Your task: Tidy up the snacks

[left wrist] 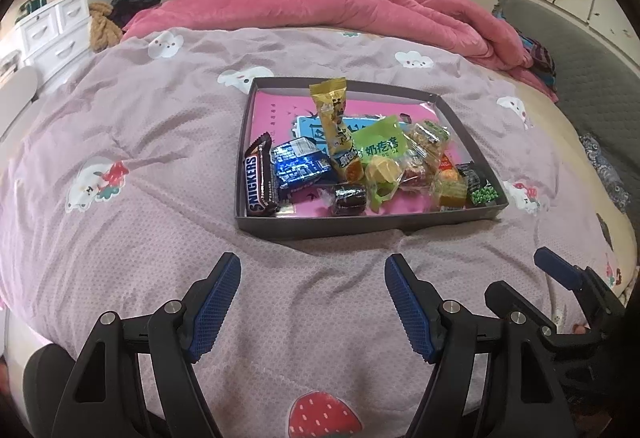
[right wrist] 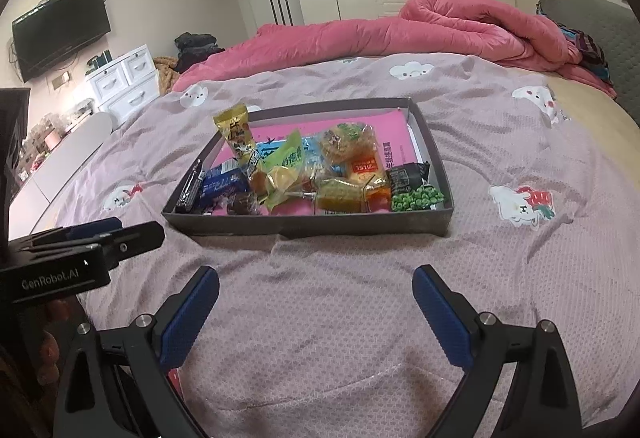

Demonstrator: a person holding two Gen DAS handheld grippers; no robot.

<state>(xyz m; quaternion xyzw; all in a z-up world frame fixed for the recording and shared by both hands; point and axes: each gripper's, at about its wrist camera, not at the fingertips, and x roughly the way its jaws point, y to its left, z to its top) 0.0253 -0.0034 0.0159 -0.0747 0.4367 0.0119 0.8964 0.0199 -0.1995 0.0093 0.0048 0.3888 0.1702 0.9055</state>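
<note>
Both tongs, left [left wrist: 313,302] and right [right wrist: 316,312], hover wide open and empty, just short of the snack tray [left wrist: 360,228].

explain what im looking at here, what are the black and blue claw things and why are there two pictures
They are two hand-held grippers, one in each of a person's hands; no robot arm is involved. Each carries a wide-angle camera looking forward along its jaws, so each picture is one gripper's own view. The left gripper has its jaws open and empty. The right gripper is empty too, also open. On the bed lies a shallow grey tray of snacks: a Snickers bar, a blue packet, a yellow packet, a green pouch and green peas. All sit in the tray; nothing is held.
</note>
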